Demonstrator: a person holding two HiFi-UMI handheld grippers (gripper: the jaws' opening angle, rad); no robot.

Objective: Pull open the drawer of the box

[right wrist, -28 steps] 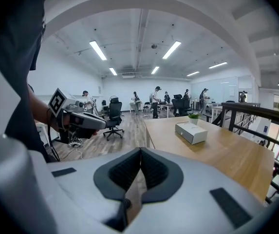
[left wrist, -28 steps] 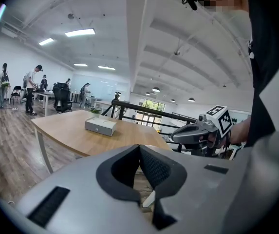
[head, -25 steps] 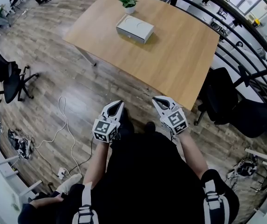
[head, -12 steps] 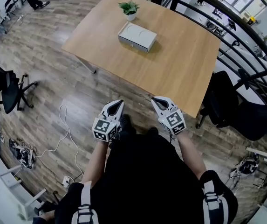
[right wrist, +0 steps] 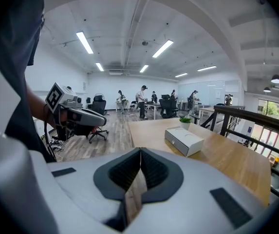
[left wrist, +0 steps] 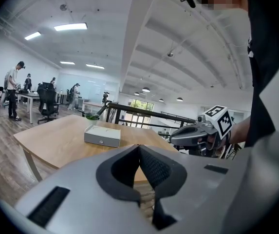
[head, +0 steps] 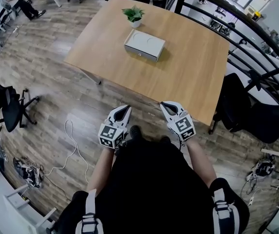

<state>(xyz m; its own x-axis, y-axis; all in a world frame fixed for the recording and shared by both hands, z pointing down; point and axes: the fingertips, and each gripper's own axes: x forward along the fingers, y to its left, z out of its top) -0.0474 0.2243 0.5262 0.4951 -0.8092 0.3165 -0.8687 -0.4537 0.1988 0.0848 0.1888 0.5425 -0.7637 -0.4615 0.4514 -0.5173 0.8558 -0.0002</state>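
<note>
Head view: the box [head: 144, 45] sat on the far part of the table [head: 193, 82] beside a small plant [head: 134, 15], drawer [head: 140, 54] shut. It had come a bit nearer to the left gripper [head: 124, 109] and right gripper [head: 165, 104] than a second before, so I'd say this was just the walk-up. Left gripper view: fingers clenched on nothing, box well ahead. Right gripper view, same deal: fingers shut and empty, box ahead to the right, out of reach.

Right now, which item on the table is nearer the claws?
The white box; the potted plant stands just beyond it, farther away.
</note>
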